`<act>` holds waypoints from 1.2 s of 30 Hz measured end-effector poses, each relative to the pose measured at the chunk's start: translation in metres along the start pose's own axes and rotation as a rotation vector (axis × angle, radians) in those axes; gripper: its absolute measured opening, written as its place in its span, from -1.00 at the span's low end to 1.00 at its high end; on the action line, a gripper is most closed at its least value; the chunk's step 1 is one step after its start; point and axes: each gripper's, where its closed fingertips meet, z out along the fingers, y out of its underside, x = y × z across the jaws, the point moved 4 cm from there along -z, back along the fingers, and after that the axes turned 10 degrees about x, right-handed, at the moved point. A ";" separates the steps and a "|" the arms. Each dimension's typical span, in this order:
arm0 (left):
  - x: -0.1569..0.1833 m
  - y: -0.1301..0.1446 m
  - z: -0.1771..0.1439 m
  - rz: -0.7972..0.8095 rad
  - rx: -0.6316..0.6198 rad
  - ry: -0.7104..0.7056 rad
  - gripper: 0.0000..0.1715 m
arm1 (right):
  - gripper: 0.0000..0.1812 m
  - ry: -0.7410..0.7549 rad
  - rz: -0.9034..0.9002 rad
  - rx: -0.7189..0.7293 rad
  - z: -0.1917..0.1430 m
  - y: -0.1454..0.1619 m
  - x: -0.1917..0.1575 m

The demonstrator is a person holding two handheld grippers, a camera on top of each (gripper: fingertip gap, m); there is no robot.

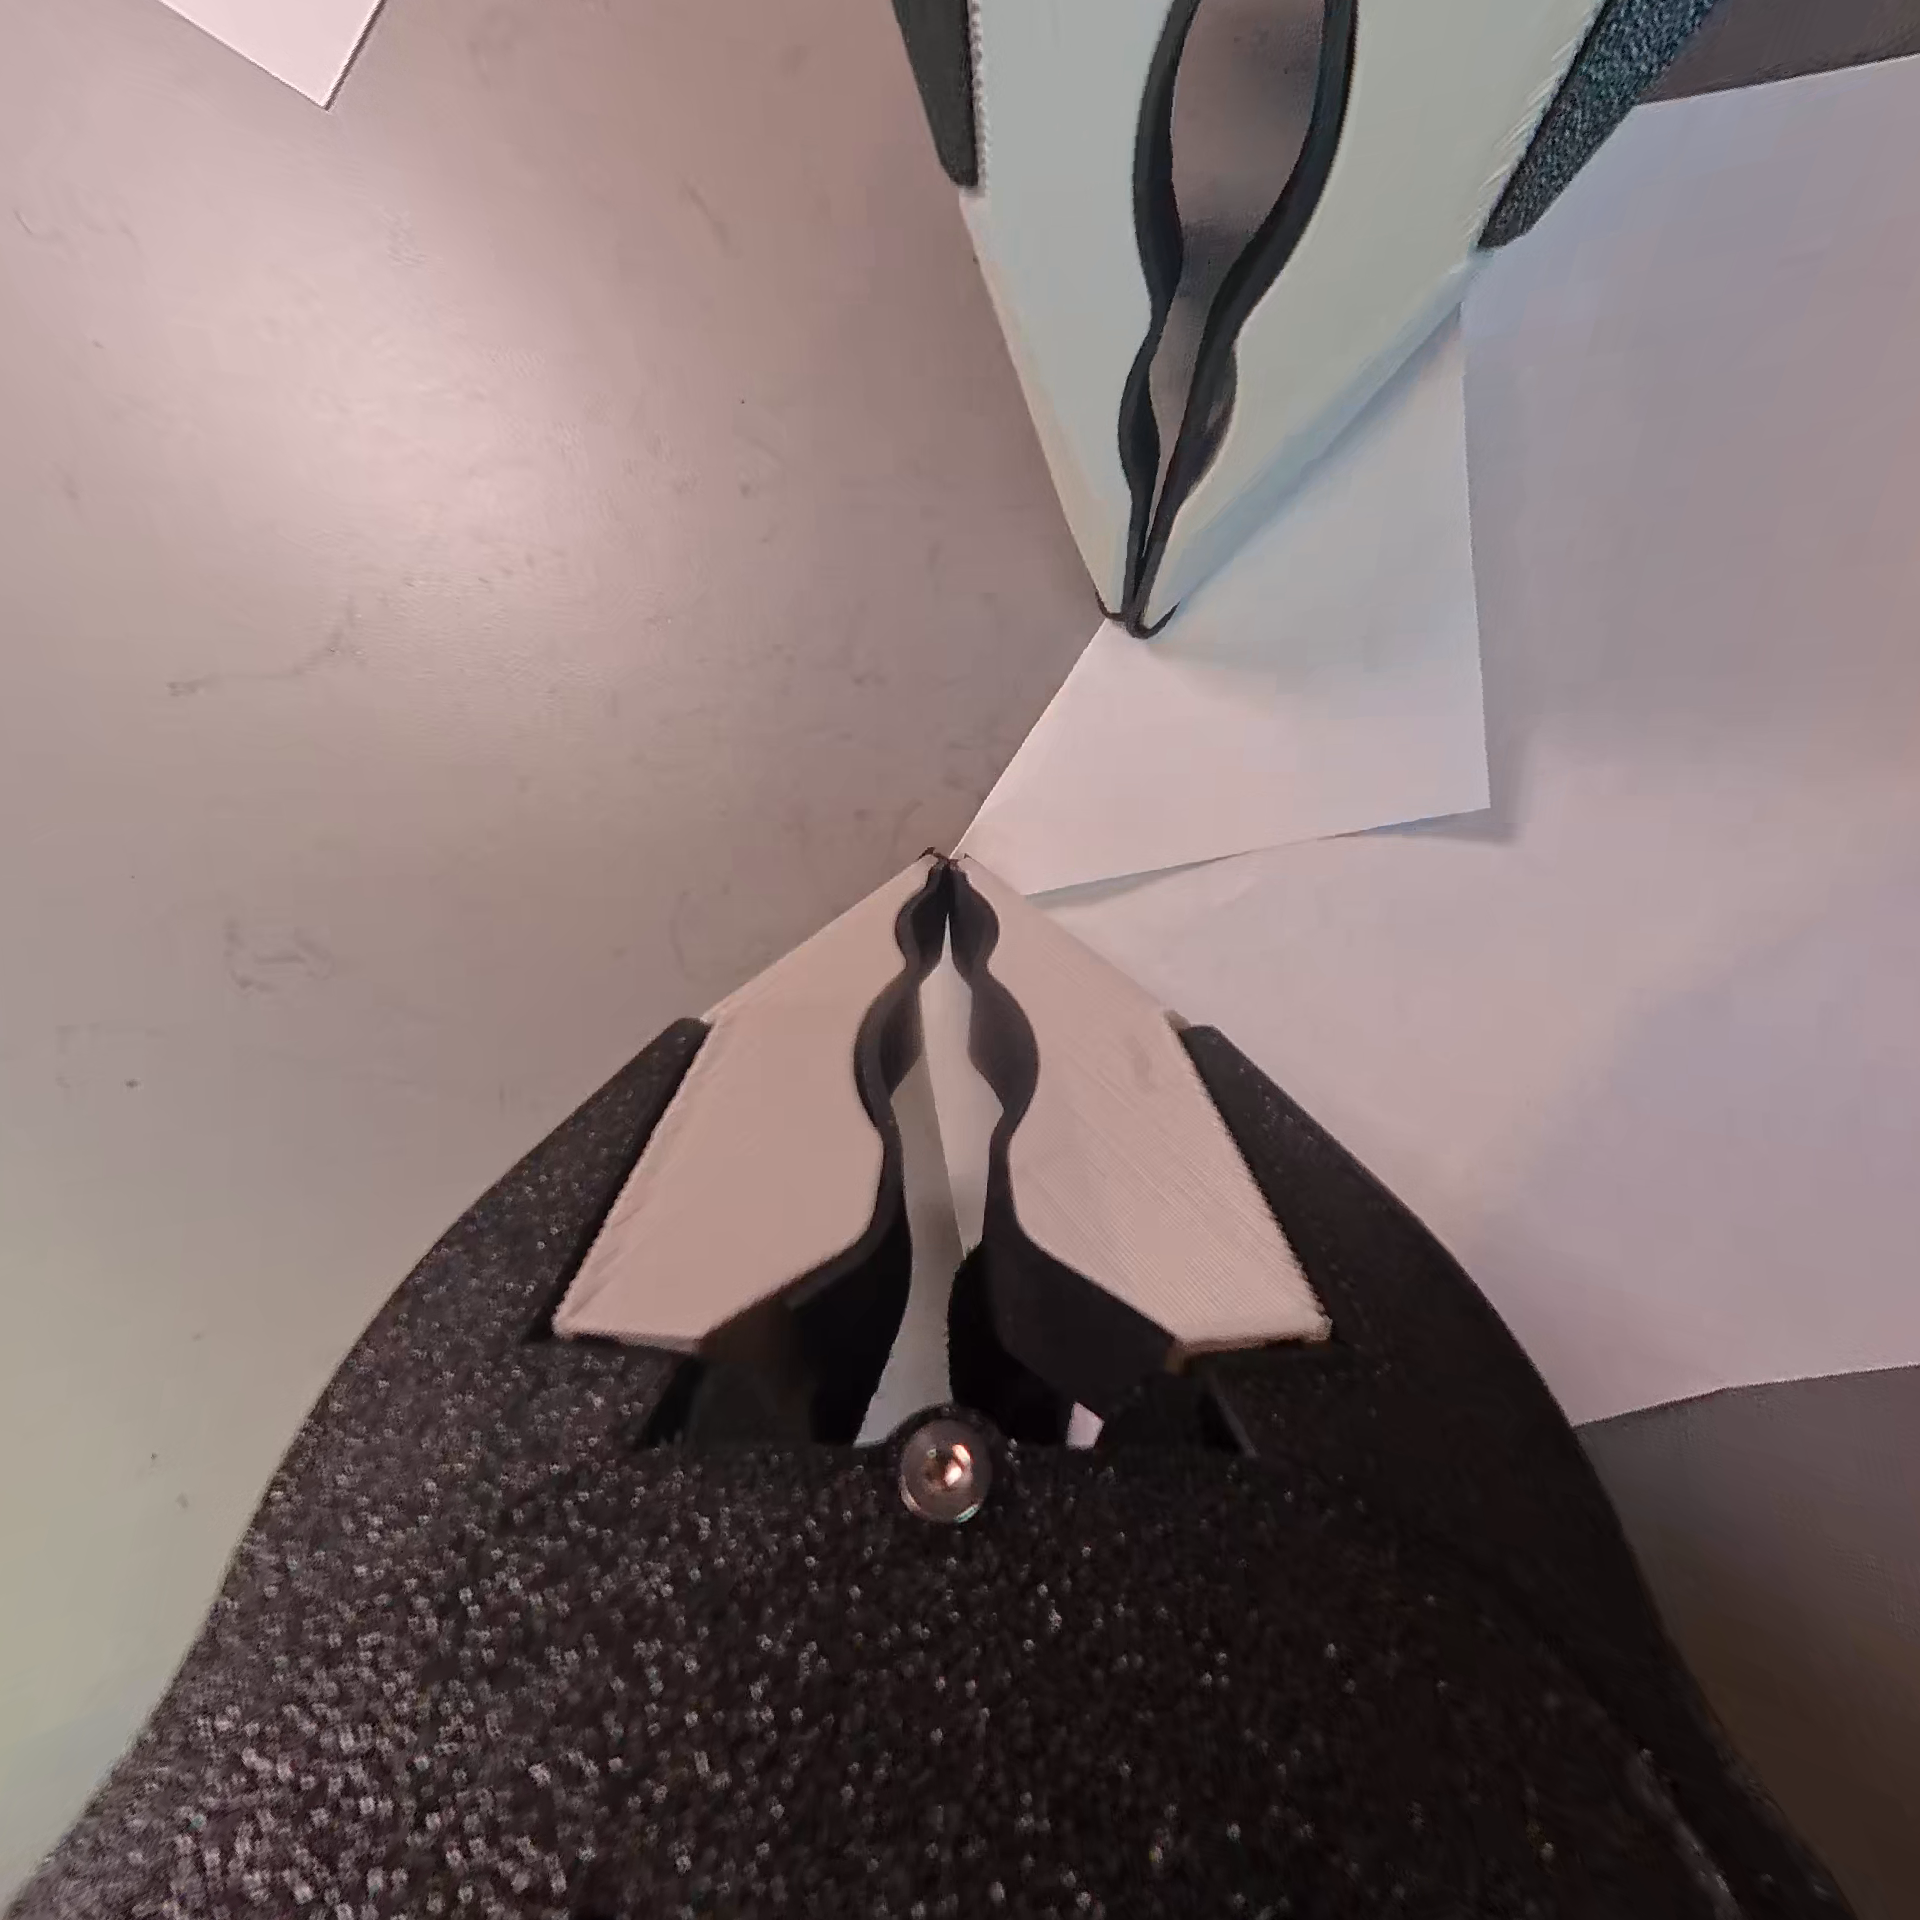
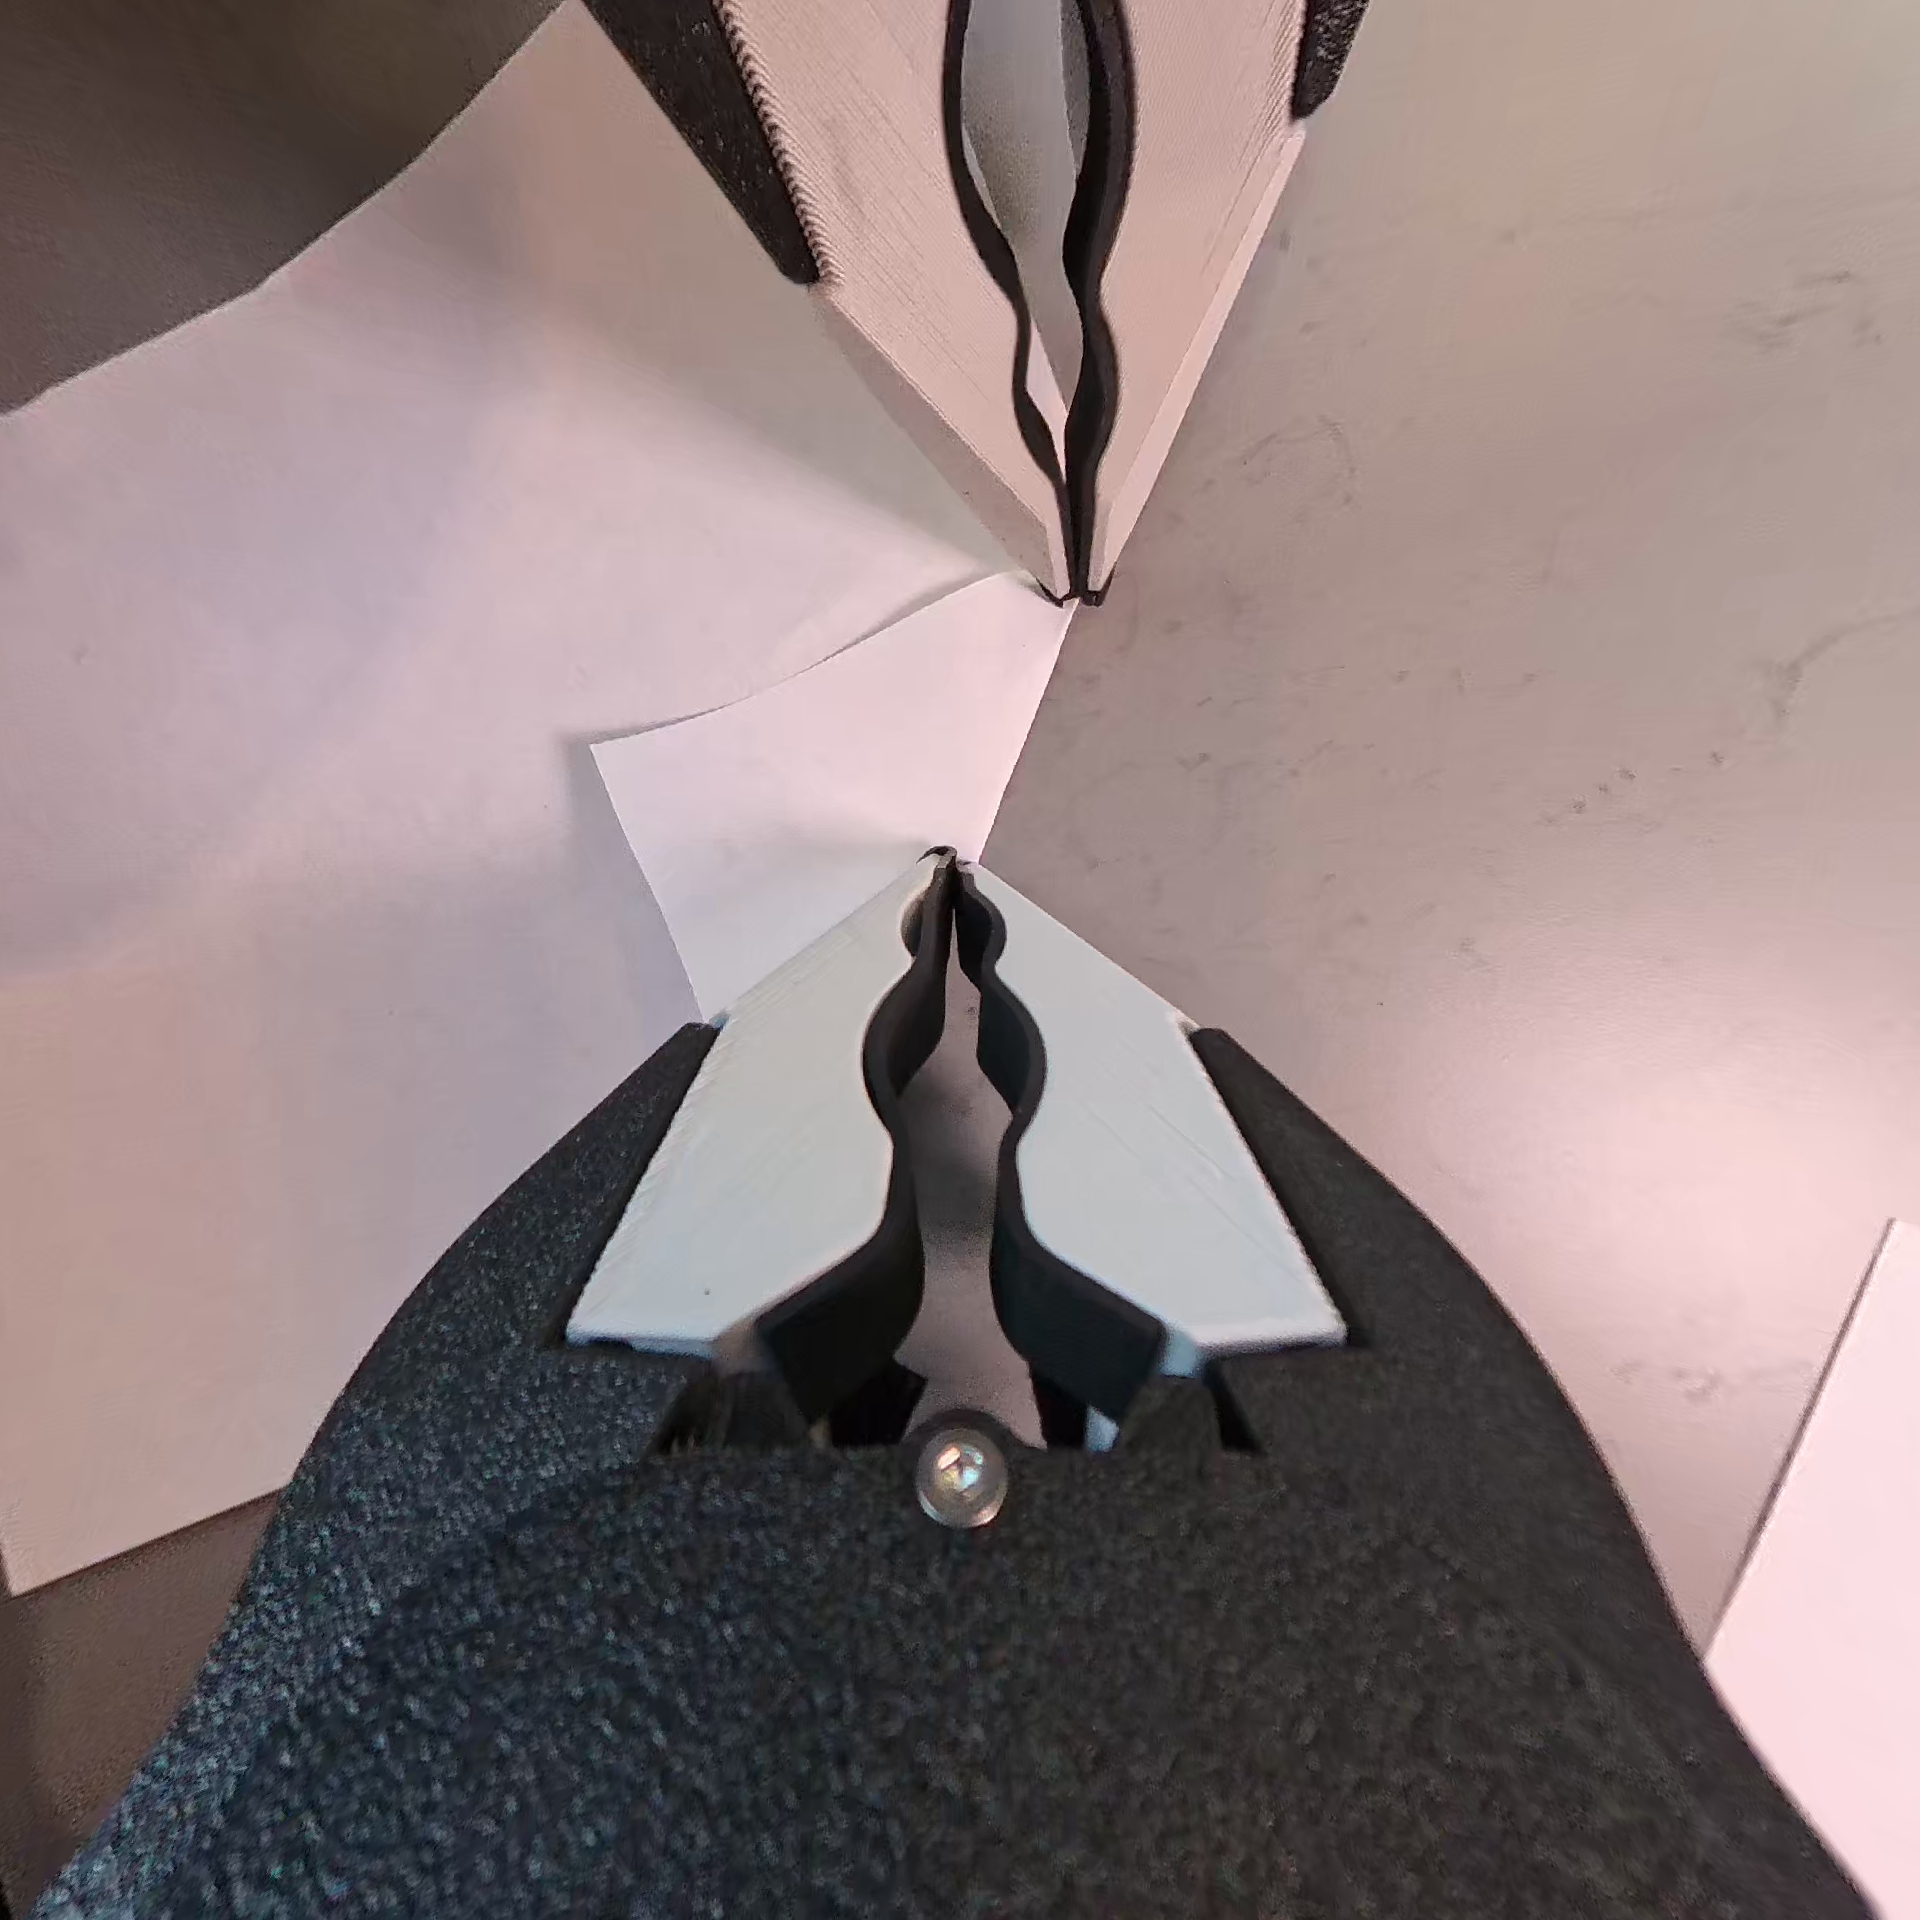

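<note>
A white sheet of paper (image 1: 1455,1091) lies on a pale grey table (image 1: 416,623), with one part folded up as a raised flap (image 1: 1247,748). My left gripper (image 1: 945,862) is shut, its tips pinching one end of the flap's free edge; white paper shows between its pads. My right gripper (image 1: 1138,623) comes in from above, shut on the other end of that edge. In the right wrist view my right gripper (image 2: 945,857) is shut at the flap (image 2: 831,769), and the left gripper (image 2: 1075,597) is shut opposite it. The rest of the sheet (image 2: 312,727) spreads to the left.
A second white sheet lies at the top left of the left wrist view (image 1: 281,31). A white sheet also shows at the bottom right of the right wrist view (image 2: 1849,1558). The table (image 2: 1455,727) is scuffed, with bare surface beside the grippers. Some 6 cm of space lies between my two pairs of fingers.
</note>
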 end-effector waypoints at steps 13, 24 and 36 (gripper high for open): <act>0.000 0.000 0.000 -0.006 0.007 -0.008 -1.00 | -1.00 0.008 0.075 0.038 -0.013 0.016 -0.009; 0.001 0.000 0.000 -0.013 -0.002 -0.036 -1.00 | -1.00 0.044 0.134 0.077 -0.031 0.038 -0.025; 0.001 0.000 0.000 -0.048 -0.003 -0.057 -1.00 | -1.00 0.126 0.106 0.077 -0.042 0.051 -0.047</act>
